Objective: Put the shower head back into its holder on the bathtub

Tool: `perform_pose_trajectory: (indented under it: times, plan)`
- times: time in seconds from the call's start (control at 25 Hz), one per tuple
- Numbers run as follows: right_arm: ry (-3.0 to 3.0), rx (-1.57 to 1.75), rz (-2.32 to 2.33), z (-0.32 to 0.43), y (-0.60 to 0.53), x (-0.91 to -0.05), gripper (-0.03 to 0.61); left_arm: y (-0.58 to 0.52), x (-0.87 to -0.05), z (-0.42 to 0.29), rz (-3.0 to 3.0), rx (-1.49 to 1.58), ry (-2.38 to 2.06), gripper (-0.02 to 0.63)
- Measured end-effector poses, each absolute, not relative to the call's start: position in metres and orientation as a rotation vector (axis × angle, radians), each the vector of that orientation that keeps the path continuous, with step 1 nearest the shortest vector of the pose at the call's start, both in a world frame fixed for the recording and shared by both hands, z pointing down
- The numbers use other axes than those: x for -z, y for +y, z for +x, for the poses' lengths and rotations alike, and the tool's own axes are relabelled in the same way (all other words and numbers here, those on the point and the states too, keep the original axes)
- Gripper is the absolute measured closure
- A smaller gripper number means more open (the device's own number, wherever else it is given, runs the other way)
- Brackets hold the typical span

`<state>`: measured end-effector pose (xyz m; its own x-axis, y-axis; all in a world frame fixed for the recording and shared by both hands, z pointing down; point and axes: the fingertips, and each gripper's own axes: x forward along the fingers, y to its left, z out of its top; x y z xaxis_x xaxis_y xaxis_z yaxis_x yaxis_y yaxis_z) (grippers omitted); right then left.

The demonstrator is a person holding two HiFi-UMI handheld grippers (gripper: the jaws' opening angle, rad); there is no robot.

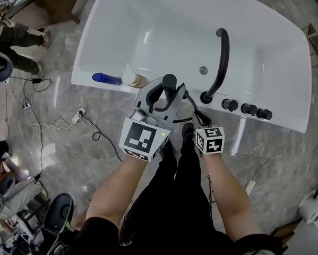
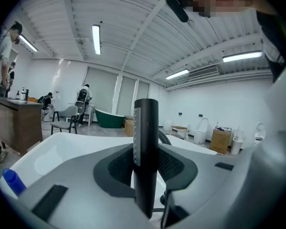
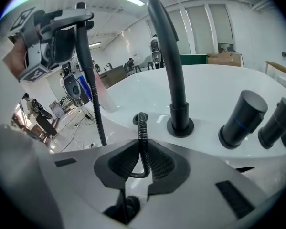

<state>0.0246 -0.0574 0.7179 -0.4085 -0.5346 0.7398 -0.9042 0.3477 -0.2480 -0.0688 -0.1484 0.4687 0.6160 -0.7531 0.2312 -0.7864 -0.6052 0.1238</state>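
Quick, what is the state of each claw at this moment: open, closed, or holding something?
Left claw: closed on the shower head.
Right claw: closed on the black hose.

No word, number or brand can be read anywhere. The only printed signs are black-and-white square markers (block patterns, not letters) on the cube (image 1: 143,138) of the left hand-held gripper (image 2: 145,162) and the cube (image 1: 210,140) of the right hand-held gripper (image 3: 143,162). The blue bottle (image 1: 106,78), at ten o'clock from the left cube, shows no legible label.
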Motion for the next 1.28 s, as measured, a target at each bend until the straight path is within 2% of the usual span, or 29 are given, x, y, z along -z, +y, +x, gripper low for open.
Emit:
perform_pose_trajectory:
  times: [0.28,0.92,1.28]
  plan:
    - [-2.084,-0.911,1.159,0.005,-0.073,-0.690,0.509,-0.155,-0.459,-0.064,2.635,-0.262,-1.276,0.485]
    - [-1.945,-1.050,1.024,-0.014,-0.098,-0.711,0.508,-0.173,-0.476,-0.067,2.567,-0.282,-1.277,0.485]
    - [-1.919,-1.098,1.054,-0.021,-0.125,-0.704,0.508,-0.198,-0.445,-0.076,2.584,-0.199,-1.302,0.486]
